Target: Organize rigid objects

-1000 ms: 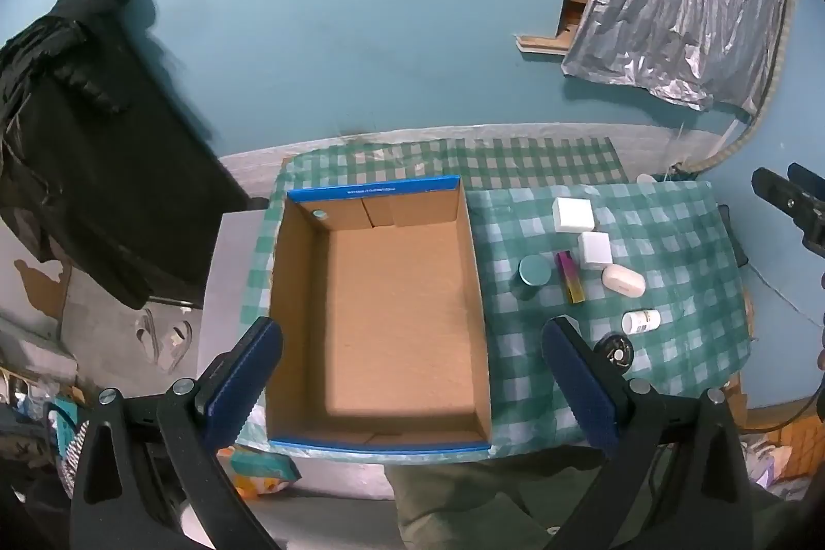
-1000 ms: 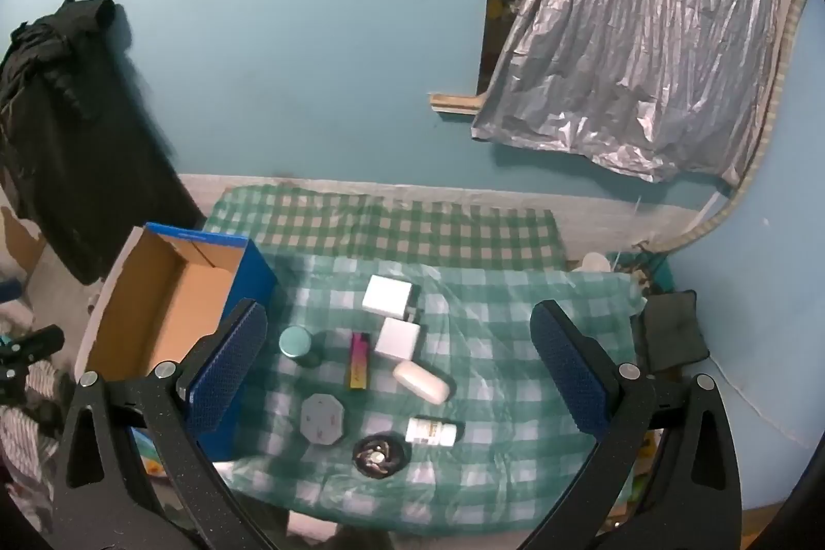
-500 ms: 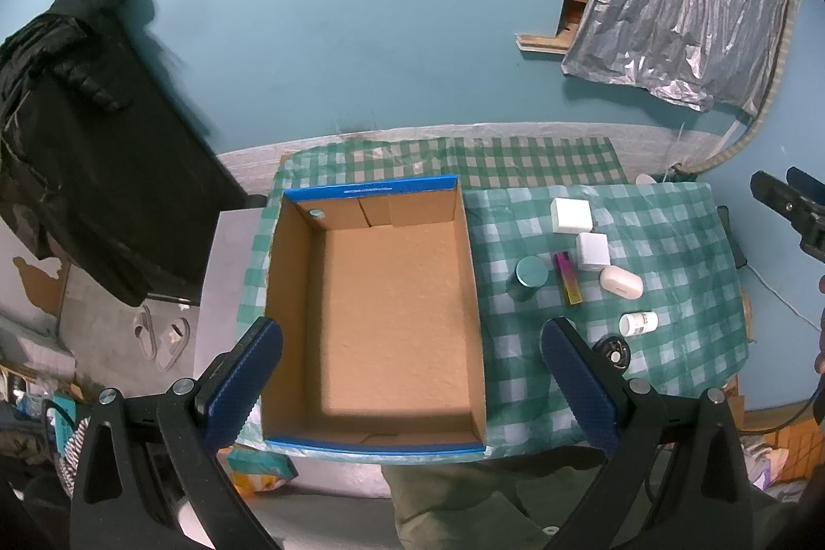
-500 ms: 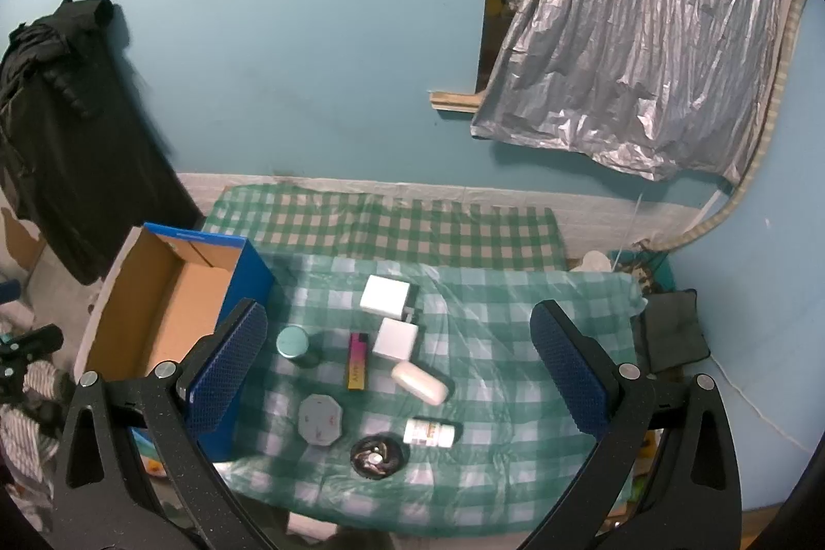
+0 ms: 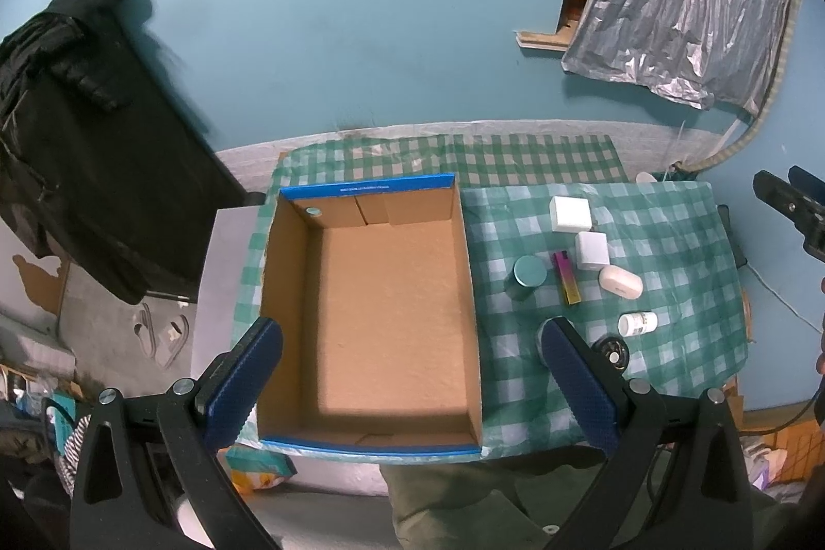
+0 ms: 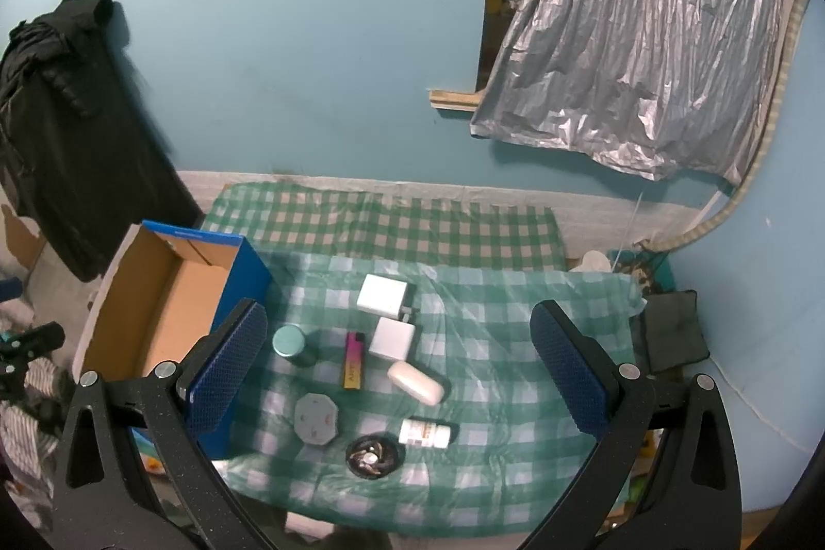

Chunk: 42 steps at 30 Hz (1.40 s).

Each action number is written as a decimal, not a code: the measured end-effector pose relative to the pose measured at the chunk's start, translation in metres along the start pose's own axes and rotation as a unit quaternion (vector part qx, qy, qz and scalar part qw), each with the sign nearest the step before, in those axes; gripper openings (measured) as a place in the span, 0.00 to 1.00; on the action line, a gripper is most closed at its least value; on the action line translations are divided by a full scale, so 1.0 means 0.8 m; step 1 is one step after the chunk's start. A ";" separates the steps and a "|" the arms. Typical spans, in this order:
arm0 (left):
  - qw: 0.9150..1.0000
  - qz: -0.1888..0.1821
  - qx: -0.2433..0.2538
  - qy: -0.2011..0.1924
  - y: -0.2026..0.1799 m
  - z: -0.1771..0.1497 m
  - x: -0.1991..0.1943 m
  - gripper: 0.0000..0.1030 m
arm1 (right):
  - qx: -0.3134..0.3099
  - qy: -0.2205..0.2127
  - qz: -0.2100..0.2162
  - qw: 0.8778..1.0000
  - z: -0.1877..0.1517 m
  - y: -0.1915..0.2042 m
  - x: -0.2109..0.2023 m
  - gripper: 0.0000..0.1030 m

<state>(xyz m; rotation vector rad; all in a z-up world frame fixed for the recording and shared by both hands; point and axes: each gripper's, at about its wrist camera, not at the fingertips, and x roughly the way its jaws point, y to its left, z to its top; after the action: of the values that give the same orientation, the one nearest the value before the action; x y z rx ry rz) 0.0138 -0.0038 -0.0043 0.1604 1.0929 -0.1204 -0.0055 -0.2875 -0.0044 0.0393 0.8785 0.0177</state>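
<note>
From the left wrist view, the left gripper (image 5: 407,387) hangs high above the cardboard box (image 5: 381,318), its jaws spread wide with nothing between them. The box sits at the left end of the counter (image 5: 680,271), open side up and empty, which I take as the place where everything is meant to go. Right of the box, near the counter's middle, the rigid things lie in a loose cluster: a large white block (image 5: 570,214), a smaller white block (image 5: 591,250) just beside it, a teal-lidded jar (image 5: 529,276), a pink and yellow lighter (image 5: 566,278), a white oval case (image 5: 620,282) and a small white bottle (image 5: 638,323) on its side. They look laid out apart enough for jaws to slip around each one.

From the right wrist view, the right gripper (image 6: 397,362) also hovers well above, jaws wide and empty, framing the cluster. Toward the counter's front edge lie a grey octagonal piece (image 6: 316,419) and a dark round disc (image 6: 372,456). A green checked cloth (image 6: 515,447) covers the counter. Behind it is a blue wall (image 6: 309,34), with a crinkled silver sheet (image 6: 634,50) hung over an opening and dark clothing (image 6: 56,112) at the left.
</note>
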 end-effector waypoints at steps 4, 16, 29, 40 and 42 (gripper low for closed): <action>1.000 0.000 -0.001 0.000 0.000 -0.001 0.000 0.98 | -0.001 0.000 0.001 1.000 -0.001 0.000 0.001 0.98; 1.000 0.003 0.001 0.003 -0.002 0.001 0.001 0.98 | -0.003 0.002 0.004 1.000 0.003 -0.001 0.002 0.98; 1.000 0.005 0.003 0.004 -0.002 0.003 0.005 0.98 | -0.008 0.009 0.006 1.000 0.010 0.005 0.007 0.98; 1.000 0.005 0.002 0.004 0.002 0.002 0.008 0.98 | -0.009 0.010 0.004 1.000 0.011 0.007 0.007 0.98; 1.000 0.005 0.002 0.005 0.002 0.002 0.008 0.98 | -0.009 0.010 0.004 1.000 0.012 0.008 0.008 0.98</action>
<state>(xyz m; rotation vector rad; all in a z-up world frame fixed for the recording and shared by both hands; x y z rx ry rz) 0.0185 -0.0024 -0.0089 0.1710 1.1012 -0.1130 0.0054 -0.2809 -0.0029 0.0251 0.8987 0.0331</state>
